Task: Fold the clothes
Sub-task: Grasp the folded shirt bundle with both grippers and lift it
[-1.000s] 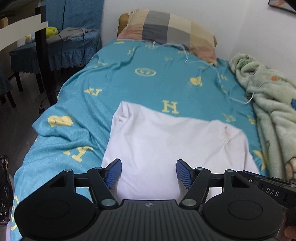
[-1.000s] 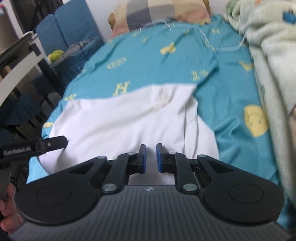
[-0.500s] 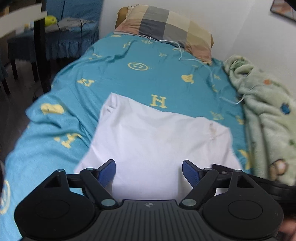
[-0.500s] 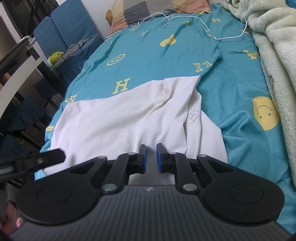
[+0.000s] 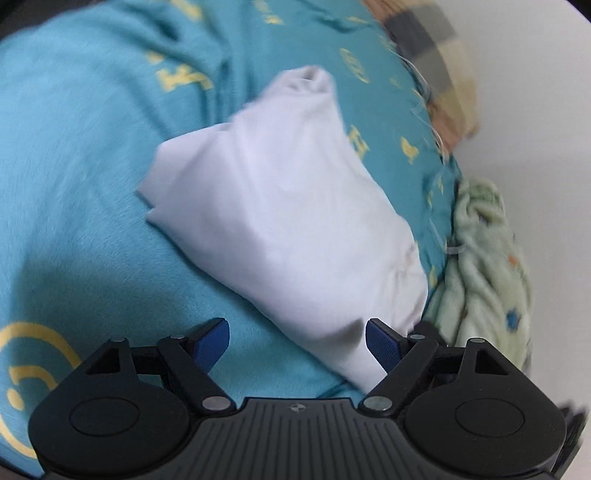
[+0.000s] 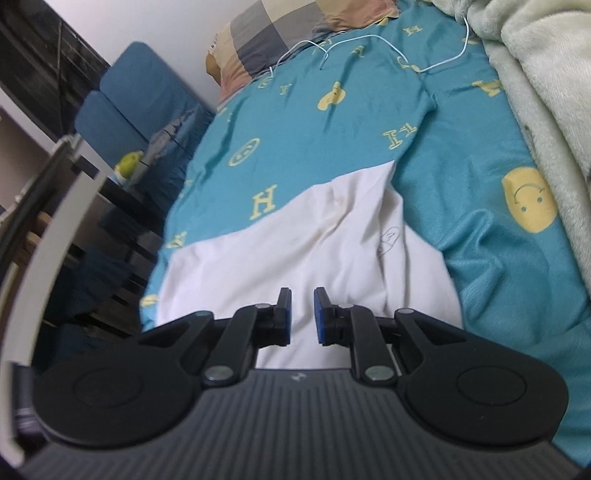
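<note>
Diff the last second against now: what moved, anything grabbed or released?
The left gripper swung left and rolled, its fingers spreading wider; the white shirt now runs diagonally across its view. The right gripper dipped closer to the shirt, its narrow gap opening slightly. Nothing grabbed or released. The shirt stays folded on the teal bedsheet.

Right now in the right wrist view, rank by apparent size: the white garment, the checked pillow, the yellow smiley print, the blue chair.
1. White garment
2. Checked pillow and blue chair: look alike, both far off, unranked
3. Yellow smiley print
</note>
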`<state>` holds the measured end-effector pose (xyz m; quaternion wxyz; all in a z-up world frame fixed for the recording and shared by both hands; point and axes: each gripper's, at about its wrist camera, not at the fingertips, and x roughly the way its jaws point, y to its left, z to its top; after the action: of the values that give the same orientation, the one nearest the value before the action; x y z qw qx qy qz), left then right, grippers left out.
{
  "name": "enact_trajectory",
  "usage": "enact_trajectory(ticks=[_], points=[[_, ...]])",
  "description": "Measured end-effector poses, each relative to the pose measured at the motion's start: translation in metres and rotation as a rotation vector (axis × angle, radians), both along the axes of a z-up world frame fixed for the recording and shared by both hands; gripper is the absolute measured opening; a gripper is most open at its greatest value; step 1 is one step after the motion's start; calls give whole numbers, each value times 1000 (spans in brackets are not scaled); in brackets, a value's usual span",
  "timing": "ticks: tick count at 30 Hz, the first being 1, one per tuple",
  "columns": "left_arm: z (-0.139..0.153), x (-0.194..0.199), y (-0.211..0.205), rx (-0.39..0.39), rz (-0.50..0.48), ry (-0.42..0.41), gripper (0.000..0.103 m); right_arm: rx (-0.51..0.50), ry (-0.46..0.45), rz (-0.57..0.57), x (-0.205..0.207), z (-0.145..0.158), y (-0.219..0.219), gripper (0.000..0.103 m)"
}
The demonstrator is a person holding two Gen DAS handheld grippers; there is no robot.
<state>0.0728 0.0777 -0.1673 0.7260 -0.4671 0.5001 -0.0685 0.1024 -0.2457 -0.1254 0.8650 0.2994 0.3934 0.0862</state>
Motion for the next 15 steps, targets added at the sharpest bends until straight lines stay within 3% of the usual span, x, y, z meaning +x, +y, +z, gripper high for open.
enact_trajectory(ticks=[5, 10, 12, 15], points=[[-9, 1, 22, -78, 151, -25, 71, 222, 23, 23, -12, 1, 0, 17], [-12, 3, 27, -112, 203, -39, 41, 513, 110, 41, -20, -19, 18, 18], [-7, 5, 26, -107, 201, -71, 32, 572, 168, 30, -21, -30, 27, 24], [6, 6, 22, -108, 189, -136, 23, 658, 230, -15, -22, -48, 34, 45]])
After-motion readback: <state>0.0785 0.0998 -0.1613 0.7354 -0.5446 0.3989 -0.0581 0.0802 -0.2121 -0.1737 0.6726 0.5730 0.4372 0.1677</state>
